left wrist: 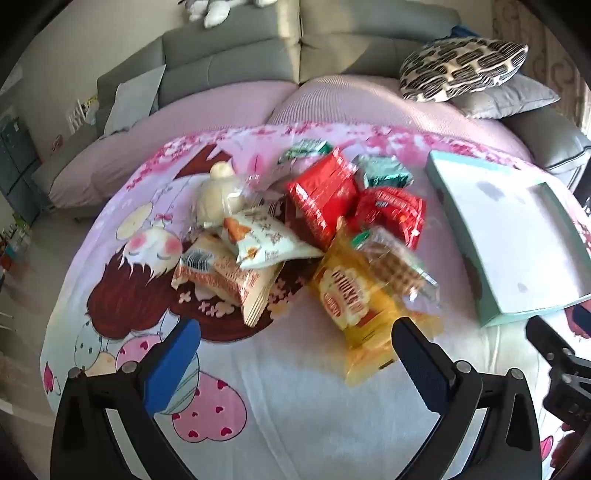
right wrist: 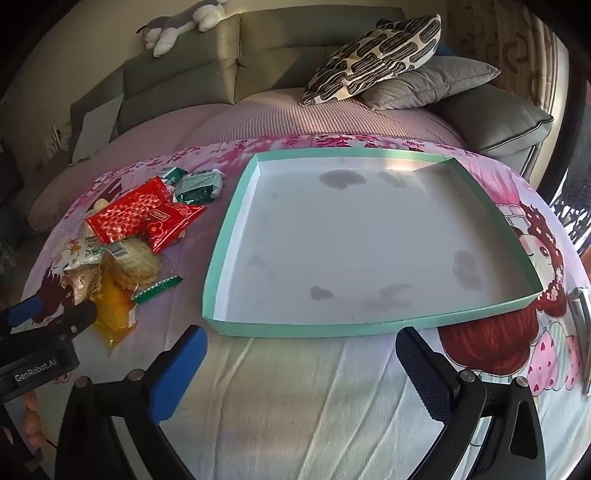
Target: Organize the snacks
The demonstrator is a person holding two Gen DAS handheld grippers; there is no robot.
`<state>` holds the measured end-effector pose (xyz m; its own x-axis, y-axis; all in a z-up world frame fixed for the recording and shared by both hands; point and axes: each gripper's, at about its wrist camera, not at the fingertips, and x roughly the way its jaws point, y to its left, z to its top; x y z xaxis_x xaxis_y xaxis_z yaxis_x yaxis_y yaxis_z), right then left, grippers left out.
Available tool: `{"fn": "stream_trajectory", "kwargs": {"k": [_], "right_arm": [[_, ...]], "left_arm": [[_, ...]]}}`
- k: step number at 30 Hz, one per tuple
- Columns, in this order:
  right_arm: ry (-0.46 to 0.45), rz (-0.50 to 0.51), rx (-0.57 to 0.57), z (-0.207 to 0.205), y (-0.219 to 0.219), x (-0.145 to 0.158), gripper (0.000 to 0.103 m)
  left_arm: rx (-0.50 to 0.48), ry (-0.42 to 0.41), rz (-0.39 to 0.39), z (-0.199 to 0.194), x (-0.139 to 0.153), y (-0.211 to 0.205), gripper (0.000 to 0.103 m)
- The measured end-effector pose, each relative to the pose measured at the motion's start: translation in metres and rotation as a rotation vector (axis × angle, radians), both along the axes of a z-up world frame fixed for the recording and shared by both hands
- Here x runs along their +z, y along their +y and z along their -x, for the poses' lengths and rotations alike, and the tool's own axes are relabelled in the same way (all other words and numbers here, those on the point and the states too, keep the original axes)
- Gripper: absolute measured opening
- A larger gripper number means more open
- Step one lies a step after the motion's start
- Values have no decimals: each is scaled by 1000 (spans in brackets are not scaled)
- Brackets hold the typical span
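A pile of snack packets lies on a cartoon-print cloth: a yellow packet [left wrist: 354, 306] nearest me, a clear bag of round waffles [left wrist: 397, 266], red packets [left wrist: 325, 195], green packets [left wrist: 384, 173] and white-and-orange bags [left wrist: 258, 236]. My left gripper [left wrist: 295, 332] hangs open just short of the pile, its right finger beside the yellow packet, nothing between the pads. A shallow mint-green tray [right wrist: 306, 328] with a white, empty bottom lies right of the pile. My right gripper [right wrist: 301, 338] stands open at the tray's near edge. The pile [right wrist: 140, 229] shows at left in the right wrist view.
A grey sofa [left wrist: 229, 55] with a patterned cushion [left wrist: 461, 66] and grey cushion [right wrist: 428, 83] runs behind the table. A plush toy [right wrist: 177, 26] lies on the sofa back. A metal object [right wrist: 581, 332] lies at the cloth's right edge. The left gripper's body [right wrist: 40, 332] shows at far left.
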<state>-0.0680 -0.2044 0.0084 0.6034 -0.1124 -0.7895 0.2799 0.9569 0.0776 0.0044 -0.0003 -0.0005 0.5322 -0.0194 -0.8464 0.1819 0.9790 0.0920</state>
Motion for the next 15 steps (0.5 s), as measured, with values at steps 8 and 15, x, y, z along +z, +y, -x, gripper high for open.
{"fn": "stream_trajectory", "kwargs": {"k": [8,15], "right_arm": [[-22,25,9,-1,7,-1,103],[-38,-6,7,-2,7,-3,103]], "left_arm": [[-11,-104,33,11,13,-5,103],[-3,-158,52,12,15,5,103]]}}
